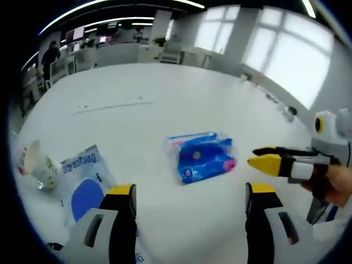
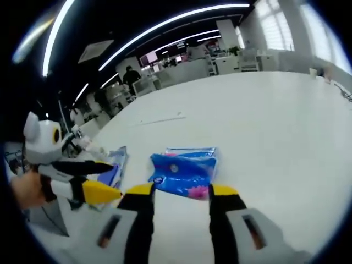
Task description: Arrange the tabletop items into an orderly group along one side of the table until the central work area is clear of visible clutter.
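In the left gripper view, the left hand-held gripper (image 1: 190,197) rises from 6 o'clock, jaws wide and empty. At 8 o'clock a white and blue packet (image 1: 83,185) lies on the white worktop (image 1: 165,104), with a paper cup (image 1: 37,164) on its side just beyond at 9 o'clock. The blue tissue pack (image 1: 202,157) lies near centre.

In the right gripper view, the right hand-held gripper (image 2: 181,191) stands open, its tips just short of the blue tissue pack (image 2: 184,170). Far off, a person (image 2: 131,77) stands among desks.
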